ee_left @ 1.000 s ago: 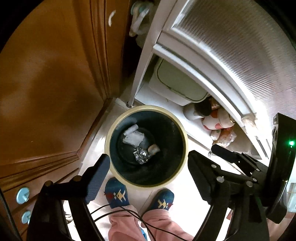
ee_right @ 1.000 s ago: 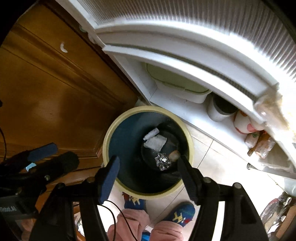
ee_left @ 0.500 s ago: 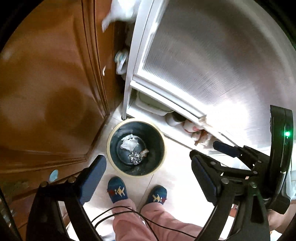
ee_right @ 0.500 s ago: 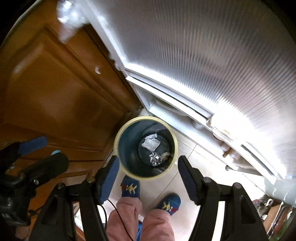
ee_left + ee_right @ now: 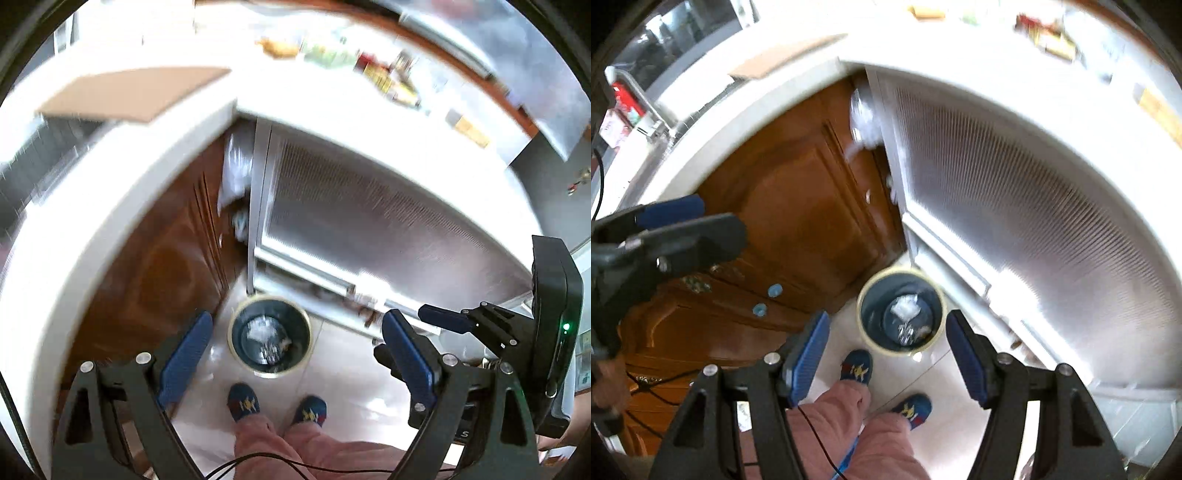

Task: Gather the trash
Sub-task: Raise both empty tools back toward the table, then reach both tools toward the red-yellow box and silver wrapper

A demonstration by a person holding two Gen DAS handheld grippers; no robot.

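A round bin [image 5: 236, 332] with a cream rim and dark inside stands on the tiled floor far below both grippers. Crumpled white paper [image 5: 261, 328] and a ball of foil [image 5: 271, 352] lie in its bottom. The same bin [image 5: 866, 325] shows in the right wrist view with the paper [image 5: 905, 308] inside. My left gripper [image 5: 298, 321] is open, its blue pads wide apart with nothing between them. My right gripper [image 5: 888, 319] is open and empty too. Both point steeply down at the bin.
A white countertop [image 5: 110, 192] curves above wooden cabinet doors [image 5: 798, 206], with a cardboard piece [image 5: 129, 96] and blurred packages on it. A white ribbed door [image 5: 369, 221] stands open at the right. The person's blue slippers [image 5: 243, 402] stand just in front of the bin.
Both grippers have risen far above the bin, which now looks much smaller. The countertop and the things on it have come into view. The trash in the bin has not moved.
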